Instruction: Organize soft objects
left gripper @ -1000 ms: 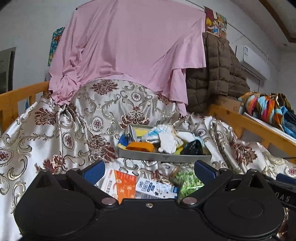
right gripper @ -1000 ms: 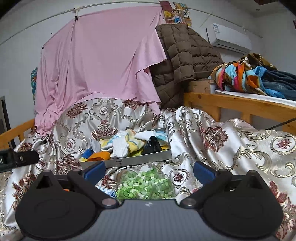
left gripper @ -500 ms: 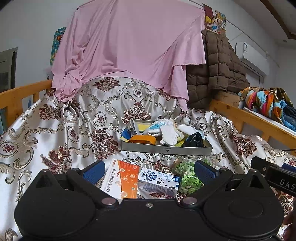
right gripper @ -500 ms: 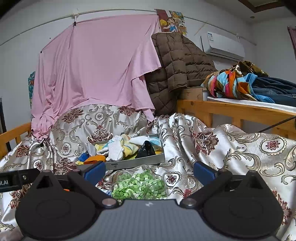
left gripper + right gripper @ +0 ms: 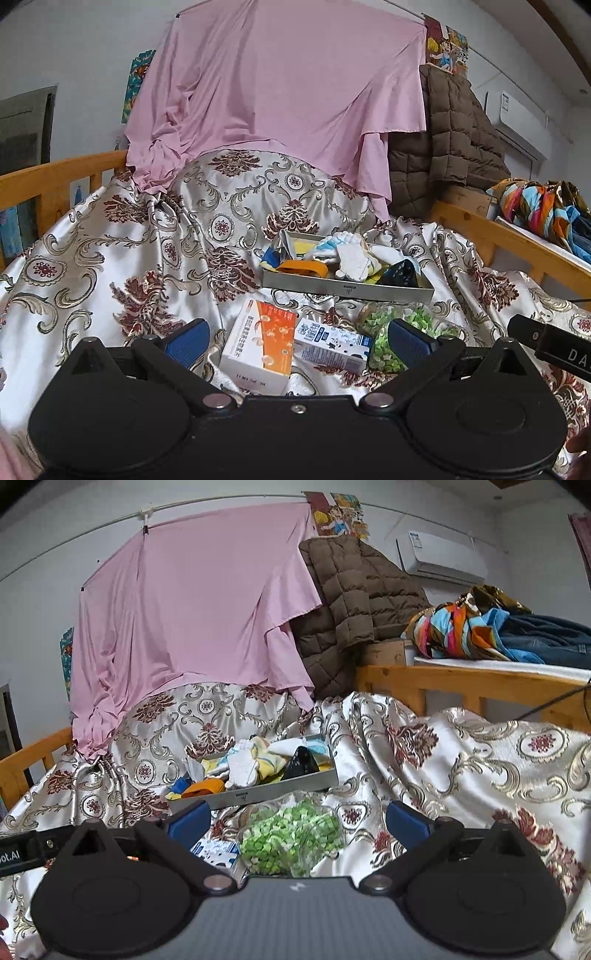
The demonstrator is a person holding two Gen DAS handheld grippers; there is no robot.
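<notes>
A grey tray point(image 5: 347, 290) sits on the patterned bedspread, holding socks and other soft items, with a white sock point(image 5: 352, 260) on top; the tray also shows in the right wrist view point(image 5: 258, 794). In front of it lie an orange-and-white box point(image 5: 260, 341), a blue-and-white carton point(image 5: 330, 343) and a clear bag of green pieces point(image 5: 291, 840). My left gripper point(image 5: 297, 338) is open and empty above the boxes. My right gripper point(image 5: 297, 819) is open and empty above the green bag.
A pink sheet point(image 5: 277, 103) hangs behind the bed. A brown quilted jacket point(image 5: 354, 605) drapes over the wooden rail point(image 5: 461, 686) at right, with colourful clothes point(image 5: 480, 631) beyond. A wooden rail point(image 5: 48, 181) borders the left side.
Both grippers have pulled back and risen slightly, so the boxes and green bag show more fully. Both stay open and empty.
</notes>
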